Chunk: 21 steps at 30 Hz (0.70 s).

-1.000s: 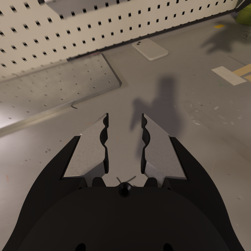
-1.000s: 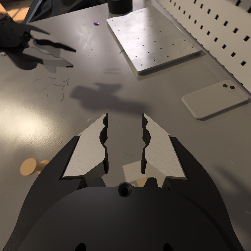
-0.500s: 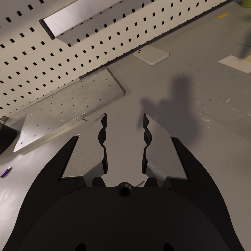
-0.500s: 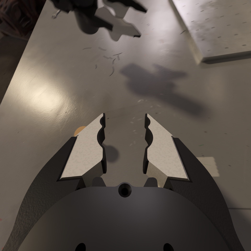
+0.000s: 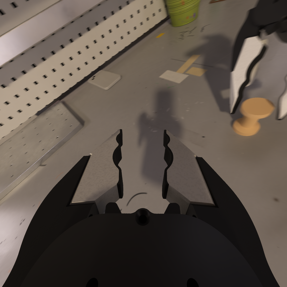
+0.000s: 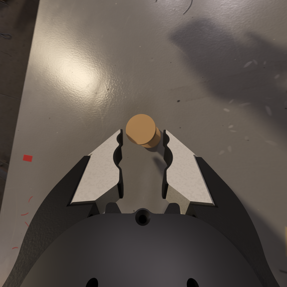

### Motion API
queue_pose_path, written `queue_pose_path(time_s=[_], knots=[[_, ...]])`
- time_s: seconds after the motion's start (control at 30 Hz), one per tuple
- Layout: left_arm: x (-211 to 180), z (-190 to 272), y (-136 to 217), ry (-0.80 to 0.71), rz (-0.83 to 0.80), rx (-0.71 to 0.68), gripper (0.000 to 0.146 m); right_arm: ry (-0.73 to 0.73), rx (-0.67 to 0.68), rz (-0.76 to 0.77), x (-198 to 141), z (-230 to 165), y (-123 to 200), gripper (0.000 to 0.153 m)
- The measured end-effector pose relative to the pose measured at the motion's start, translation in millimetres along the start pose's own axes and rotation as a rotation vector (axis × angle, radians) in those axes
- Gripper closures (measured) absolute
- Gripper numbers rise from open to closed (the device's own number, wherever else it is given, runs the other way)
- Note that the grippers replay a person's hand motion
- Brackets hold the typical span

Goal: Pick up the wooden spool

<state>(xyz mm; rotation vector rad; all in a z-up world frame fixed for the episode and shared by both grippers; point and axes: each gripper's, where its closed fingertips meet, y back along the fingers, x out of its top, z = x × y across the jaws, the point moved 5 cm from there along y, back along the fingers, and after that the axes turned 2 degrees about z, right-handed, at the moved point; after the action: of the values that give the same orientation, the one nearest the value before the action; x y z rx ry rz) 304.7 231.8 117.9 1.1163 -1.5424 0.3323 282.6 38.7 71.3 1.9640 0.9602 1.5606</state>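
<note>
The wooden spool [image 5: 256,107] stands upright on the grey table at the right of the left wrist view. My right gripper [image 5: 256,115] comes down over it from above, open, with one fingertip on each side of the top flange. In the right wrist view the spool's round top [image 6: 139,128] sits just at the tips of the right gripper [image 6: 142,132], not touching either finger. My left gripper [image 5: 142,132] is open and empty, low over the table, to the left of the spool.
A pale phone [image 5: 105,80] lies by the pegboard wall [image 5: 62,46]. A perforated metal plate [image 5: 35,139] lies at the left, a green bucket [image 5: 181,12] at the back. Tape patches [image 5: 174,76] are on the table. The table's edge [image 6: 26,77] runs left of the spool.
My right gripper has swung left and down until the spool stands between its fingertips. My left gripper has turned right, bringing the spool and the right gripper into its view.
</note>
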Motion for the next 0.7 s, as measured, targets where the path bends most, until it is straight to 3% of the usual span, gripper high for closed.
queue_pose_path(time_s=[0.1,0.33,0.5,0.7], knots=[[4.4,22.3,-2.0,-0.024,0.011,-0.098,0.093,-0.018,0.029,0.031,1.6,-0.7,-2.7,0.114],[18.3,77.7,-1.1,-0.154,0.05,-0.3,0.085,-0.091,0.138,0.199,35.9,8.9,16.1,0.114],[30.5,96.9,-5.1,-0.277,0.069,-0.276,0.082,-0.124,0.245,0.234,63.2,19.1,24.0,0.114],[36.1,86.0,-3.4,-0.345,0.107,-0.107,0.104,-0.152,0.375,0.225,84.8,24.7,20.9,0.114]])
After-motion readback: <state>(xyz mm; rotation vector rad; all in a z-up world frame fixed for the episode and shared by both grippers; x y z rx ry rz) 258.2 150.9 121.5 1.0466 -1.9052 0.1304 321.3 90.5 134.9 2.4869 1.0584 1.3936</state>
